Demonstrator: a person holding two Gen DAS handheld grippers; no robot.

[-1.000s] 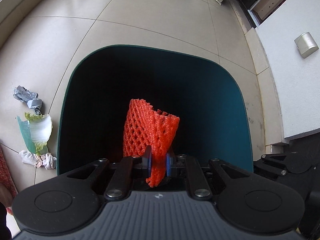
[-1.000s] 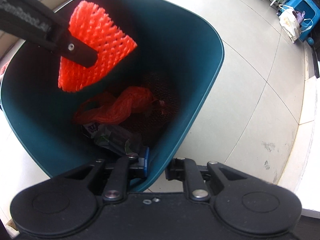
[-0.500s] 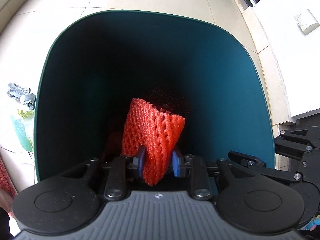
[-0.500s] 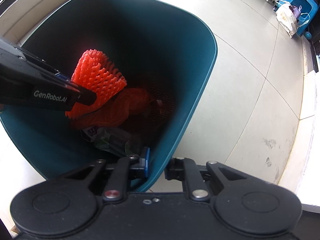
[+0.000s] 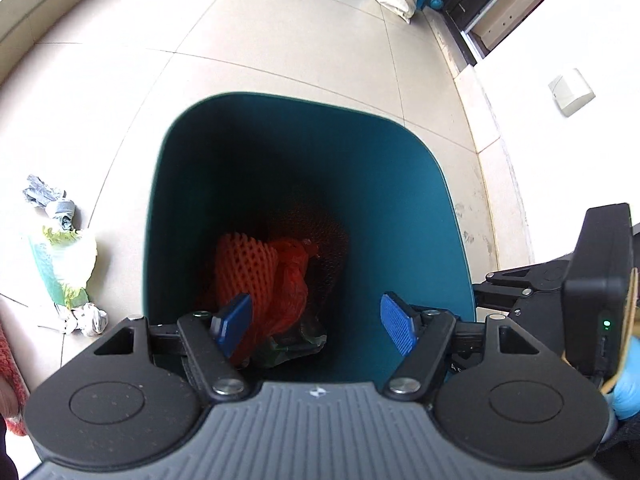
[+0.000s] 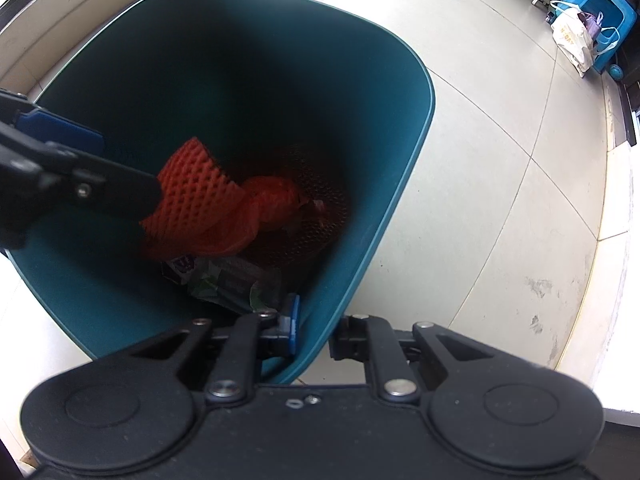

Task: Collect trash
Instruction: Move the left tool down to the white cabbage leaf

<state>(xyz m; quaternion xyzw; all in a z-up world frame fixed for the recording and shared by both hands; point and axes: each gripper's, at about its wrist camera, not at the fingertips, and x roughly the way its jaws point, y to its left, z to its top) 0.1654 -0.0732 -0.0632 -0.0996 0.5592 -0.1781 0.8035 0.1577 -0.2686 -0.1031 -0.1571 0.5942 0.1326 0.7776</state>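
The left gripper [image 5: 316, 326] hangs over the teal trash bin [image 5: 400, 168], its jaws just spread wide and released, nothing between them. The orange foam fruit net [image 5: 244, 268] lies at the bottom of the bin, leaning on an orange plastic bag [image 5: 290, 276] beside crumpled wrappers [image 6: 228, 280]. The right gripper [image 6: 314, 334] is clenched on the bin's near rim. On the floor tiles by the bin's left side lie crumpled paper [image 5: 50, 202], a green-and-white wrapper [image 5: 64, 264] and a tissue wad [image 5: 86, 318].
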